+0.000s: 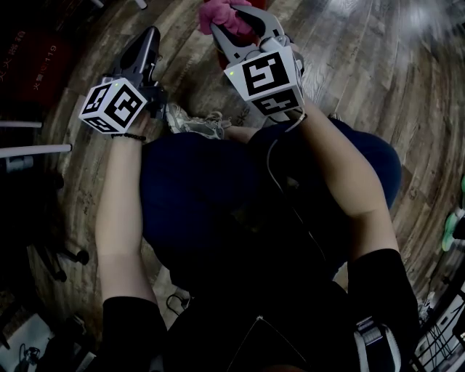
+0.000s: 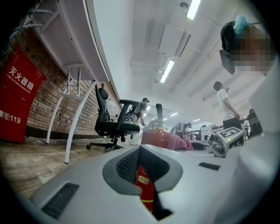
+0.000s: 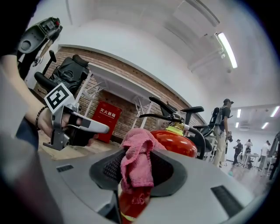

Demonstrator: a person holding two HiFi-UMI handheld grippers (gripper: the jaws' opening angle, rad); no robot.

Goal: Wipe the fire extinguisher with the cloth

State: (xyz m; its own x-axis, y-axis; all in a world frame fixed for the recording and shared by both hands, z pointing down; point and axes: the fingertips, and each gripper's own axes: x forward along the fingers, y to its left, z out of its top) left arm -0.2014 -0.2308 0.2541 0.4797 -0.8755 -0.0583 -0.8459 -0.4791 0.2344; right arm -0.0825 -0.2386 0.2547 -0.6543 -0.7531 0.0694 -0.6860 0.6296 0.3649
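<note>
Now right gripper pinching pink cloth against red fire extinguisher, left gripper pressed together, holding nothing

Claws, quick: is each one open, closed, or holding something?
Left claw: closed, nothing gripped.
Right claw: closed on the pink cloth.

The cloth runs off the top edge of the head view. In the left gripper view, the grey jaws of the left claw cover most of the fire extinguisher, so only a red strip and its top show. The left edge cuts the red box. In the right gripper view, the cloth and the right claw hide the extinguisher's lower body. The people at far right are too small to make out.
</note>
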